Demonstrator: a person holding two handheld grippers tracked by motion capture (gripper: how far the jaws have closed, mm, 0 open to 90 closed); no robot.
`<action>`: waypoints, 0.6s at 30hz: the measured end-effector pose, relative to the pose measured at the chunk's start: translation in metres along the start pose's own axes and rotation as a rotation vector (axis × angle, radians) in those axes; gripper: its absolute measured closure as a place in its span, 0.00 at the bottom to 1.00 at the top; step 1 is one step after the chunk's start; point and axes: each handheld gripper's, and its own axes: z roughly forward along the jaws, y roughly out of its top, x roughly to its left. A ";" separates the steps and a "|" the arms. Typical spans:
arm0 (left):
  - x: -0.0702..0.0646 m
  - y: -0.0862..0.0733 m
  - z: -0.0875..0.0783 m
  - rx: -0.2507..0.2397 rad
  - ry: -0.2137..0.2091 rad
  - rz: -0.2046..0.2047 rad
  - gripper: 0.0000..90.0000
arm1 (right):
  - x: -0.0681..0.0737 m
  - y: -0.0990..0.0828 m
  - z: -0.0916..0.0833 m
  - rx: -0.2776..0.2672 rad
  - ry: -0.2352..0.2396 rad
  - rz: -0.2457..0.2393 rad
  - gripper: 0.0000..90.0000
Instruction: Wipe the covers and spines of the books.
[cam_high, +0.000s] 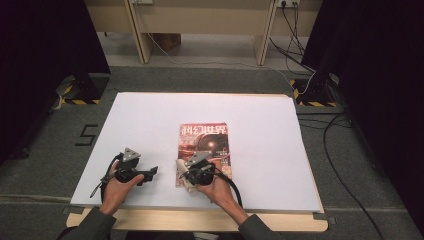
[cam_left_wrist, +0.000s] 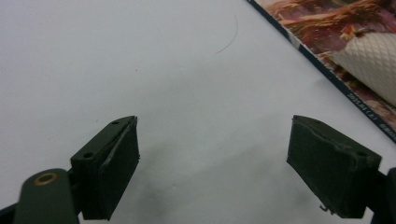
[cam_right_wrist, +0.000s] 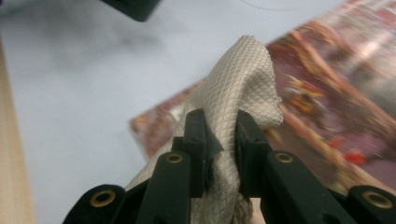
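Matte white paper covers the table (cam_high: 150, 115), where the left gripper (cam_high: 151, 172) rests at seven o'clock, jaws wide and empty, while the right gripper (cam_high: 181, 170) pinches a quilted beige cloth (cam_right_wrist: 238, 88) (diamond-textured, crumpled) over the glossy magazine (cam_high: 205, 140) at six o'clock.

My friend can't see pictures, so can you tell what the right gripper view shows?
The right gripper pinches a cream, diamond-patterned cloth between its two black jaws, and the cloth's end sticks up above them. Behind the cloth lies a red magazine, blurry, on a white table cover.
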 end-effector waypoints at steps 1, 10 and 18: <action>0.001 0.000 0.000 0.000 0.002 -0.003 0.17 | 0.003 0.001 0.001 -0.001 0.005 -0.009 0.86; 0.000 0.001 0.000 0.001 -0.005 0.003 0.17 | 0.015 0.006 0.007 -0.003 0.044 -0.027 0.86; -0.001 0.000 -0.001 -0.004 -0.009 0.001 0.17 | 0.002 -0.004 -0.003 -0.001 0.037 0.016 0.86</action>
